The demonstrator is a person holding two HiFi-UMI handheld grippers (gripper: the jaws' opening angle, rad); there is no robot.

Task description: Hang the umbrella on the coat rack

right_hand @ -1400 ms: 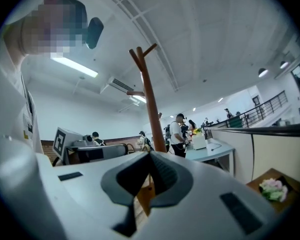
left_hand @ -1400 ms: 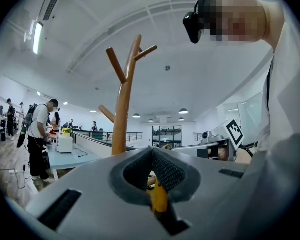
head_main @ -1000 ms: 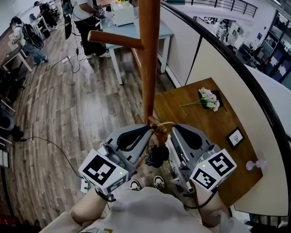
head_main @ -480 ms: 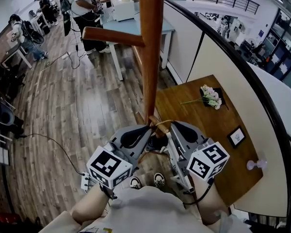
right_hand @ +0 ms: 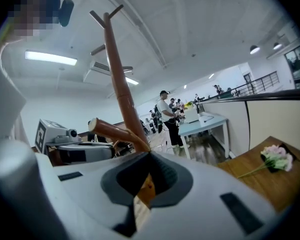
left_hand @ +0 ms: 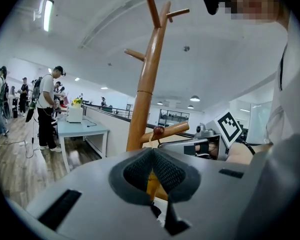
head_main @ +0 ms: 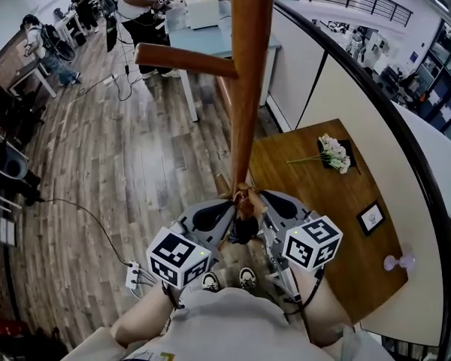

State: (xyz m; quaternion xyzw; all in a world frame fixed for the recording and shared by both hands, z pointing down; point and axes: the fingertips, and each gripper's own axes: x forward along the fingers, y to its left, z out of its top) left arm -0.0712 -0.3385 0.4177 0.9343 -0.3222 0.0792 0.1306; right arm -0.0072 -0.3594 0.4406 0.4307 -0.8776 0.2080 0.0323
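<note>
The wooden coat rack pole (head_main: pixel 248 89) rises right in front of me, with one peg (head_main: pixel 184 57) jutting left. At its foot hangs the umbrella, its tan curved handle (head_main: pixel 245 196) against the pole and the dark folded canopy (head_main: pixel 244 230) below. My left gripper (head_main: pixel 227 204) and right gripper (head_main: pixel 263 198) flank the handle, each shut on it. In the left gripper view a wooden piece (left_hand: pixel 151 184) shows between the closed pads, behind a knobbed lower peg (left_hand: pixel 165 131). In the right gripper view the handle (right_hand: pixel 146 186) sits in the closed jaws below a low peg (right_hand: pixel 112 129).
To the right is a brown wooden table (head_main: pixel 323 201) with a flower sprig (head_main: pixel 332 153) and a small picture frame (head_main: pixel 371 218). A curved partition with a dark rail (head_main: pixel 376 96) runs behind it. A light-blue desk (head_main: pixel 210 40) and a standing person (head_main: pixel 135 6) are ahead. A cable (head_main: pixel 75 209) crosses the floor.
Both grippers have drawn closer together and moved in toward the rack pole, carrying the umbrella handle with them. Its loop now sits against the pole.
</note>
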